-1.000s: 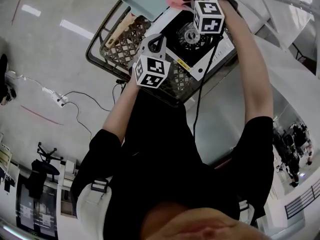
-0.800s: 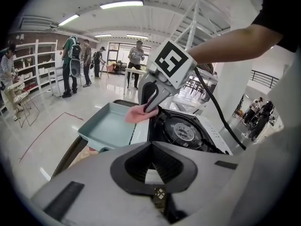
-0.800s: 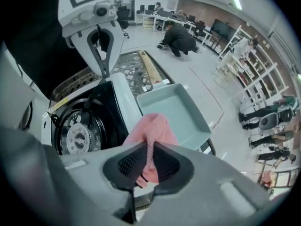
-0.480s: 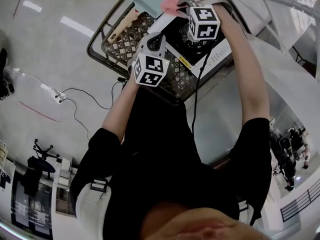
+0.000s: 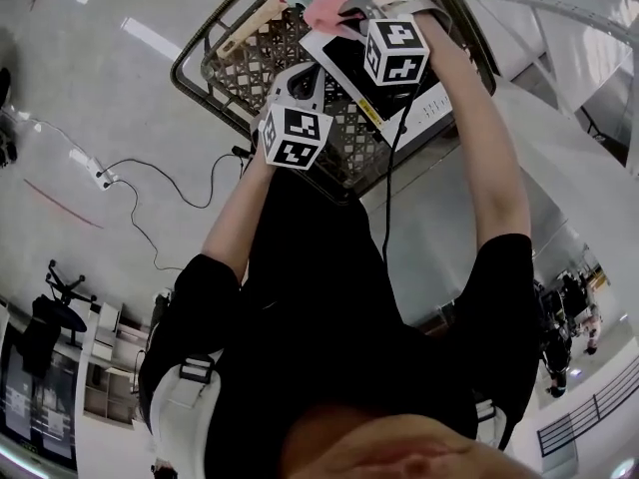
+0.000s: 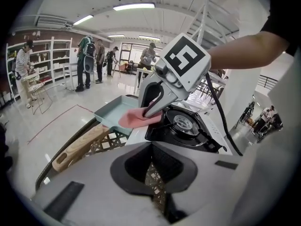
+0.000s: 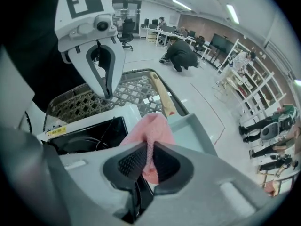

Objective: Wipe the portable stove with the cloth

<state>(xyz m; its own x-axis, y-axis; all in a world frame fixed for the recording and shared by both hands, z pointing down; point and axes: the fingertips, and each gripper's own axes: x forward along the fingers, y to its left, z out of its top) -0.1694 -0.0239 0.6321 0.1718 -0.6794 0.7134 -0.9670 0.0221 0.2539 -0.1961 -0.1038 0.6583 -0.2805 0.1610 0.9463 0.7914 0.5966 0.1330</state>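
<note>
The portable stove (image 5: 424, 103), white with a black burner top (image 6: 184, 126), sits on a dark lattice basket cart (image 5: 250, 63). My right gripper (image 7: 149, 161) is shut on the pink cloth (image 7: 151, 128), which hangs at the stove's far-left edge, partly over a teal tray (image 6: 113, 112). In the head view the pink cloth (image 5: 327, 10) shows just beyond the right gripper's marker cube. My left gripper (image 6: 153, 173) is shut with nothing in it. It hovers above the lattice at the stove's near-left side, and its closed tips (image 7: 107, 94) point down.
A wooden handle (image 6: 77, 147) lies in the basket beside the teal tray (image 7: 195, 128). A black cable (image 5: 391, 168) hangs from the right gripper. Cords and a power strip (image 5: 100, 180) lie on the floor to the left. Several people stand or crouch far off in the room.
The right gripper has carried the cloth leftward along the stove's far edge. The left gripper has shifted a little and rolled slightly. Both stayed shut.
</note>
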